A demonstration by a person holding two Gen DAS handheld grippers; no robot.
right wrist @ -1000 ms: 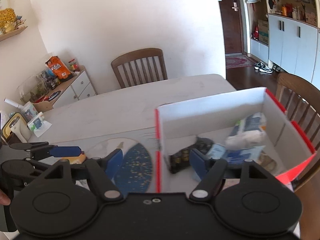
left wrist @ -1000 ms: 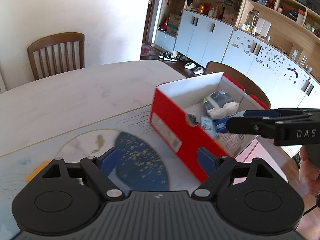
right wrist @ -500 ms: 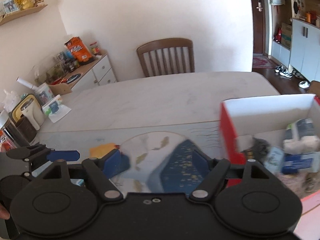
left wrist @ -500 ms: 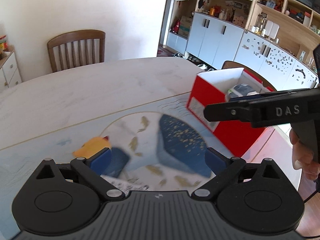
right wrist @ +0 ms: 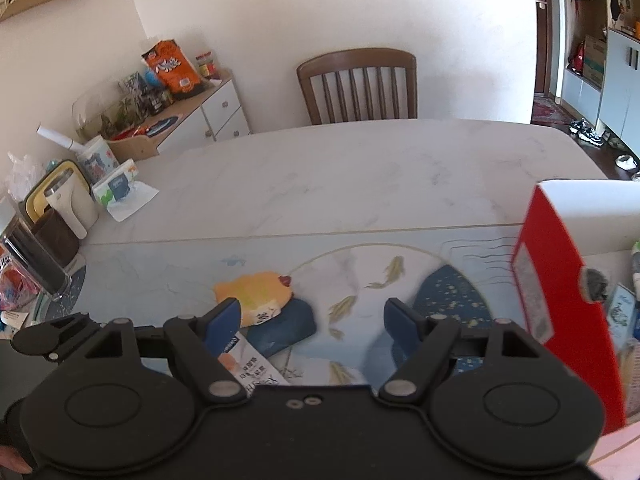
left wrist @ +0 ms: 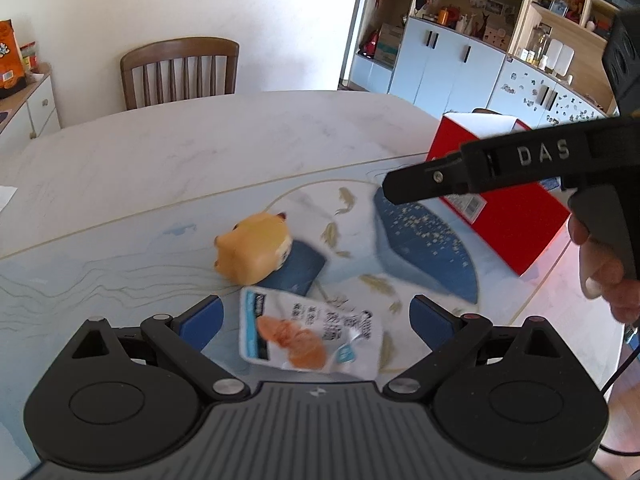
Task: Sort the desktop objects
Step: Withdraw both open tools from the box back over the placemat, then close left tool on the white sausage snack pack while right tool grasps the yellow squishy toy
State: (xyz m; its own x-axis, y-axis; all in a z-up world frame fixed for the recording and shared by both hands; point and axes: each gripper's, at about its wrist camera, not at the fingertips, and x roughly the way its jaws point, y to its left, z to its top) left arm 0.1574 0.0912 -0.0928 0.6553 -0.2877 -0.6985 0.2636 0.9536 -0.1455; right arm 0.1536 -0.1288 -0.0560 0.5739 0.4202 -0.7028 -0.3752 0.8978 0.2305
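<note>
A white snack packet (left wrist: 312,332) with an orange picture lies on the printed mat just in front of my open, empty left gripper (left wrist: 318,316). A yellow squishy toy (left wrist: 252,252) rests on a dark blue flat thing (left wrist: 298,270) just beyond it. My right gripper (right wrist: 312,314) is open and empty, above the mat right of the toy (right wrist: 256,294); the packet (right wrist: 250,368) shows under its left finger. The red box (left wrist: 500,208) stands at the right with several items inside (right wrist: 624,312).
The marble table (right wrist: 360,176) stretches back to a wooden chair (right wrist: 360,84). Cups, jars and a tissue pack (right wrist: 116,188) crowd its left edge. The right gripper's side (left wrist: 500,164) crosses the left wrist view in front of the box.
Both grippers have swung left, away from the red box, over the mat. The toy and the packet have come into view in front of the left gripper.
</note>
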